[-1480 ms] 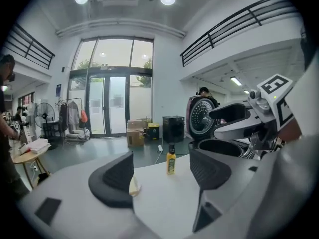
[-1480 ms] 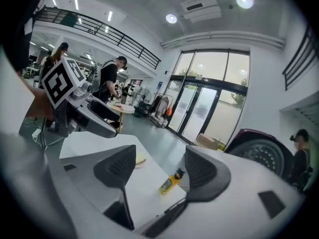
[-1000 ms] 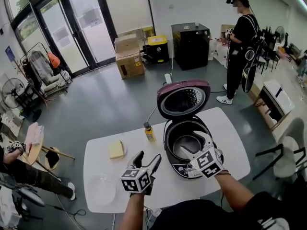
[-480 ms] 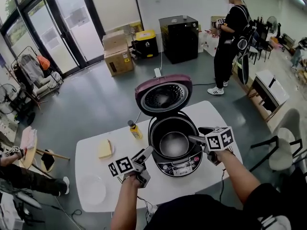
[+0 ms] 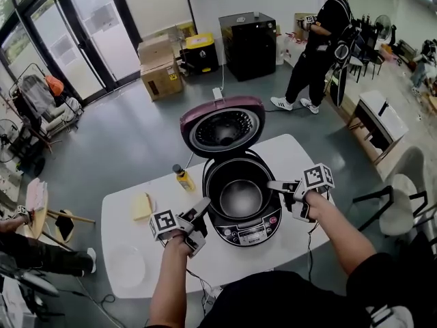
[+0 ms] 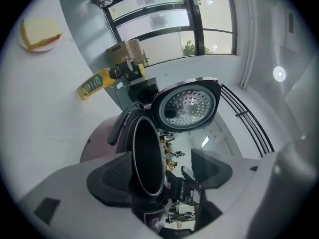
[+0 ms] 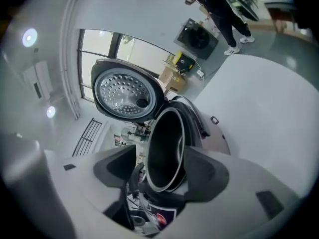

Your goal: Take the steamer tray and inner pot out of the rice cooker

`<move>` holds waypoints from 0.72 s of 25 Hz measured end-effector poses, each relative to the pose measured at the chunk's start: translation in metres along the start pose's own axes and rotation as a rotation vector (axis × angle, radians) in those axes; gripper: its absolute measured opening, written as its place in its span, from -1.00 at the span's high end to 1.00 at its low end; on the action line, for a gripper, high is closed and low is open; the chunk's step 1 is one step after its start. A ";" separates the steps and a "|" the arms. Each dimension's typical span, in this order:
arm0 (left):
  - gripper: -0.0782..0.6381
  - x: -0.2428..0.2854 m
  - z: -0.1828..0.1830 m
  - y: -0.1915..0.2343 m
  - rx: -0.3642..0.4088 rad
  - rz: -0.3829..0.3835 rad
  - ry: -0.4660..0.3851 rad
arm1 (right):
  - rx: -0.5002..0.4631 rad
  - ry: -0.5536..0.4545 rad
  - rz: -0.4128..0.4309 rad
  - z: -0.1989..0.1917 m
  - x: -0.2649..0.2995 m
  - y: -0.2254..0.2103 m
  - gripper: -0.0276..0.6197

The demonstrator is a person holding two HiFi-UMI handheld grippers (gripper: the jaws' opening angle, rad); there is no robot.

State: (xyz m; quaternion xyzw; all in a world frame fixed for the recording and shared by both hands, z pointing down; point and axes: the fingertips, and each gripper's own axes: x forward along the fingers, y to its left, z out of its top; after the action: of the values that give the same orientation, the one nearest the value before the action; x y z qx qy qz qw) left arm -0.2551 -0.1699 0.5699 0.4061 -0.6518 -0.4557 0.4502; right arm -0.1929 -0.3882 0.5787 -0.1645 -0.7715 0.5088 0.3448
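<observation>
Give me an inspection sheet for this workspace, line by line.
Surface: white round-cornered table.
Job's things: rice cooker with maroon lid open; dark round inner pot inside; steamer tray not made out.
Clutter: yellow bottle; yellow block; clear plate.
Grippers: left gripper, jaws opening, and right gripper, jaws apart, flank the cooker; both empty.
Cables: thin cord below table's front edge.
Surroundings: glass doors, cardboard boxes, black cabinet, standing person.
</observation>
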 end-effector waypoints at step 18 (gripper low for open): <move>-0.18 0.014 -0.007 0.011 -0.061 0.022 0.036 | 0.101 0.026 0.066 0.000 0.012 -0.011 0.04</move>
State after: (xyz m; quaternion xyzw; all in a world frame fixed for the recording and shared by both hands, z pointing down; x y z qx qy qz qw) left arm -0.2529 -0.1817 0.5847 0.3931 -0.6337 -0.4632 0.4789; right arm -0.2002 -0.3851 0.5928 -0.1789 -0.7344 0.5560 0.3457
